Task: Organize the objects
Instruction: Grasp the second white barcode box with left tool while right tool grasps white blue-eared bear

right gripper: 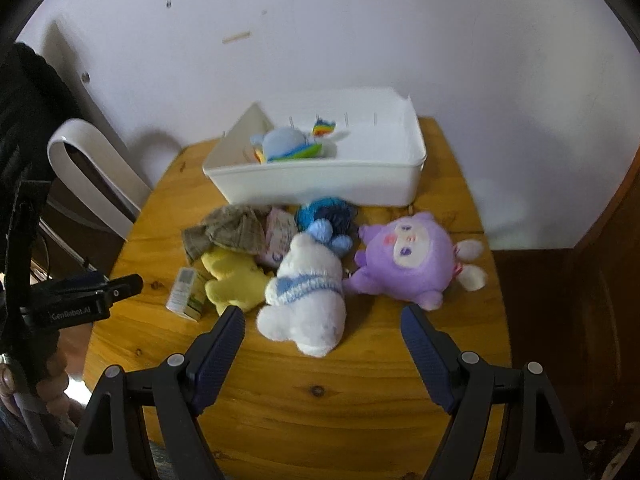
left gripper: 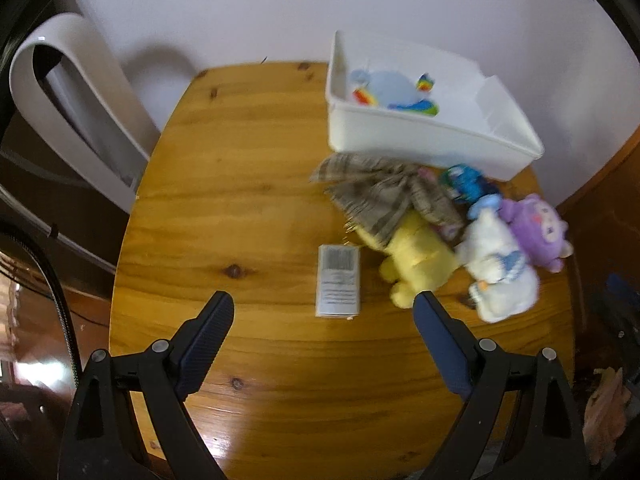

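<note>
A white bin at the table's back holds a blue rainbow plush. In front of it lie a plaid cloth, a yellow plush, a white plush with blue trim, a purple plush, a blue yarn-like item and a small white box. My left gripper is open, just short of the small box. My right gripper is open, its fingers either side of the white plush's near end.
The round wooden table stands against a white wall. A white curved appliance stands at its left. The left gripper's body shows at the left of the right wrist view. Dark wood panelling is on the right.
</note>
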{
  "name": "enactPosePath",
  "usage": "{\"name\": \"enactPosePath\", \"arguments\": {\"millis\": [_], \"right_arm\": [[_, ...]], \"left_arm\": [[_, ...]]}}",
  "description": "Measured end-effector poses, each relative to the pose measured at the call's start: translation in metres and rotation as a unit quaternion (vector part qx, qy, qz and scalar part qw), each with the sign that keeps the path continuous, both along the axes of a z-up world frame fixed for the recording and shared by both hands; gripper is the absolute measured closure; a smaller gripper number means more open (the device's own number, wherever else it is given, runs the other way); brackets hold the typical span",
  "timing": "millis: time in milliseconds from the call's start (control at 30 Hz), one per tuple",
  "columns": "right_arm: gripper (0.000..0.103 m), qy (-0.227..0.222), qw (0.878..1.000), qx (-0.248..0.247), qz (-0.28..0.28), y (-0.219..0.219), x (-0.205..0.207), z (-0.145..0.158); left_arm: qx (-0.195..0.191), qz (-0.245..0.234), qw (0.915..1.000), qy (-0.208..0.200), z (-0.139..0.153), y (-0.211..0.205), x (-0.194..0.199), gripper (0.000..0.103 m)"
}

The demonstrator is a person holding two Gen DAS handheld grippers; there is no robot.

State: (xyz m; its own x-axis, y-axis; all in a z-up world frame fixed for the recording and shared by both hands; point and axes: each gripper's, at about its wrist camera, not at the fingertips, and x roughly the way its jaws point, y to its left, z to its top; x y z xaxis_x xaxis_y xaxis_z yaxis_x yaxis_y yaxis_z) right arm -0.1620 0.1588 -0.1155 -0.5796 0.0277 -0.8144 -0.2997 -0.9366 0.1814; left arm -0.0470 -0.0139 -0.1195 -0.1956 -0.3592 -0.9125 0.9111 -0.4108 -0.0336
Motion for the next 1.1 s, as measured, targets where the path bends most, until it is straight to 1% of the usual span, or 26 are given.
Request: {"name": "enactPosePath", "arguments": {"millis": [233,467,667,767,867,1100], "right_arm": [[0.022,-0.029,1.0,0.0,0.01,-0.006,-0.019,-0.033],[0.022,-0.05,0.999,-0.007,0.012,-0.004,-0.033,-0.056],[0.022,-0.054,0.998,-0.012,0.02,-0.005,-0.043,-0.066],[0.022,-0.055,0.998,-0.026,0.024,-0.004,-0.049,-0.07],[0.022,-0.056,0.997,-0.035,0.026,-0.004,-0.053,-0.076],[0.022,-0.06,0.996,-0.046,0.039,-0.007,-0.061,-0.086]], "left_arm": [[0.039,0.012,0.9989,-0.021,-0.038,-0.012,0.002,0.01],[0.066,-0.001,0.9976,-0.023,-0.06,-0.014,-0.011,0.01],[0.072,-0.012,0.9969,-0.028,-0.07,-0.014,-0.025,0.01],[0.074,-0.012,0.9968,-0.029,-0.074,-0.015,-0.028,0.01],[0.067,0.001,0.9971,-0.037,-0.077,-0.015,-0.03,0.011],[0.074,0.025,0.9967,-0.023,-0.082,-0.02,-0.026,0.011]]}}
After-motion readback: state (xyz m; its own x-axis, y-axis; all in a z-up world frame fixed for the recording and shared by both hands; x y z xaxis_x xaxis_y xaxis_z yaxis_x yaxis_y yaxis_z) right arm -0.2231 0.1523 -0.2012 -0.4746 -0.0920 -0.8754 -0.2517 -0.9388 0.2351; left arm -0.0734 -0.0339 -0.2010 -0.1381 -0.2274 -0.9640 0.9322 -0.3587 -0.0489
